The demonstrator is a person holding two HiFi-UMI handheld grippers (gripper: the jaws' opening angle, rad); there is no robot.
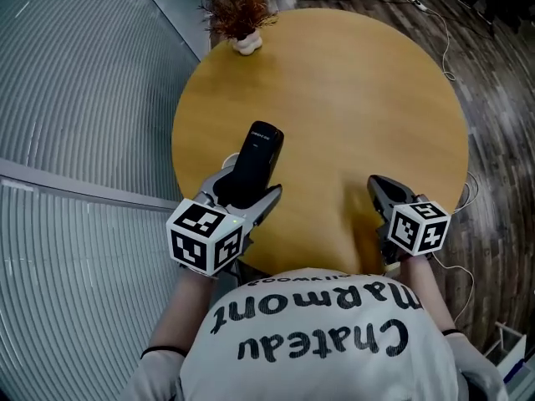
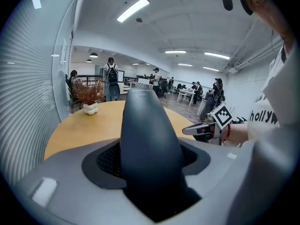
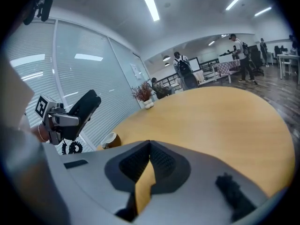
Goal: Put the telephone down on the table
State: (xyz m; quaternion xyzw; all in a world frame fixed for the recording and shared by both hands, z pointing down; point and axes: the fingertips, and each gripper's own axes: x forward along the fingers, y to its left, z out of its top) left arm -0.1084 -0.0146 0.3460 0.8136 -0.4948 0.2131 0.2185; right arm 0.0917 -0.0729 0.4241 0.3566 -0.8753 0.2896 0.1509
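Left hand-held gripper (image 1: 251,178) is clamped on the phone (image 1: 261,153), one jaw on each side of its lower half. The black handset sticks out past the fingertips with its far end tilted up. Gripping low on the body leaves the far end free to touch down first, I judge. Phone hangs in the air over the near-left part of the round worktop (image 1: 351,90), not resting on it, so the task is not yet done. In the right gripper view a coiled cord (image 3: 70,147) dangles below the left gripper and could drag when the phone is laid down. Right hand-held gripper (image 1: 378,184) has its jaws together at the tips with nothing between them. It sits over the near-right edge, well apart from the phone, likely kept out of the way since one grip is enough. Bare wood just beyond the phone looks like the drop spot. Small potted plant (image 1: 241,19) stands at the far-left edge, no obstacle.
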